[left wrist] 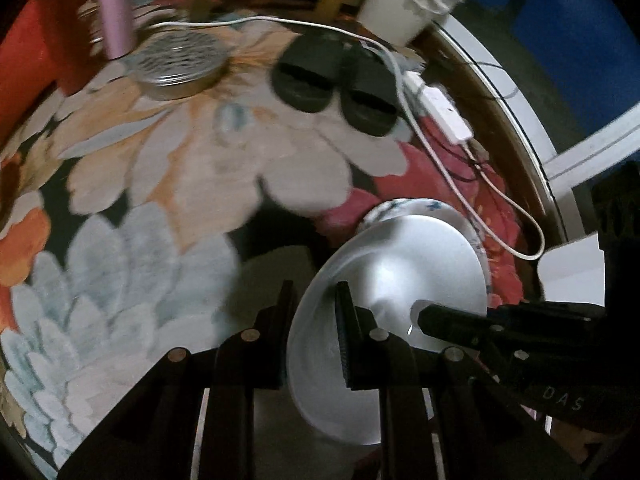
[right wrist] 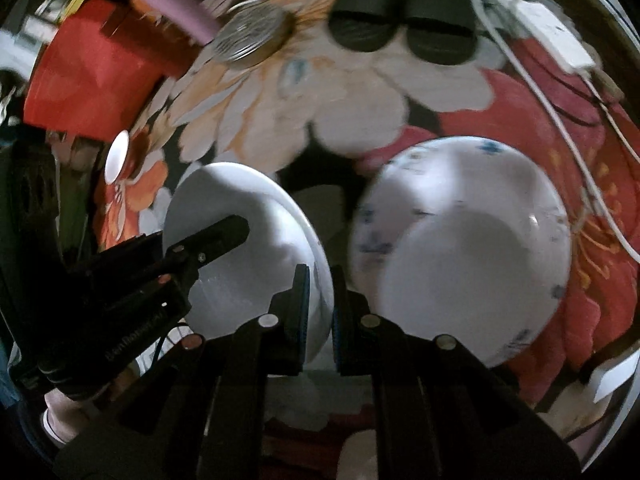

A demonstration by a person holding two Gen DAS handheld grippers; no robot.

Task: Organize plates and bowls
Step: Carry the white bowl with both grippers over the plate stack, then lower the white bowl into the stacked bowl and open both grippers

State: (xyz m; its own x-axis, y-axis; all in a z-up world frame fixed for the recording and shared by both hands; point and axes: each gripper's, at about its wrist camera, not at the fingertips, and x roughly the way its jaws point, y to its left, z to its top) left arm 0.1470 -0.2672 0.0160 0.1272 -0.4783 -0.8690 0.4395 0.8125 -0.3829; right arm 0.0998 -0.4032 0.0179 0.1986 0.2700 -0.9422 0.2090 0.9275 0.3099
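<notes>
Fingers of both grippers are pinching one plain white plate [right wrist: 256, 240], tilted above the flowered rug [left wrist: 168, 184]: the left gripper [left wrist: 314, 312] is clamping its rim, and the right gripper [right wrist: 318, 304] is gripping the opposite edge. Just beside it, a blue-patterned bowl [right wrist: 460, 248] is sitting on the rug. Farther back, black slippers [left wrist: 332, 84] and a white cable [left wrist: 440, 160] are lying.

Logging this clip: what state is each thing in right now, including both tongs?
Left tongs: shut on the plain white plate's rim.
Right tongs: shut on the same plate's opposite rim.
Plain white plate: lifted, tilted on edge.
Blue-patterned plate: lying on the floral rug, unheld.
Black slippers: paired, side by side on the rug.
Round metal tin: lidded, on the rug.
</notes>
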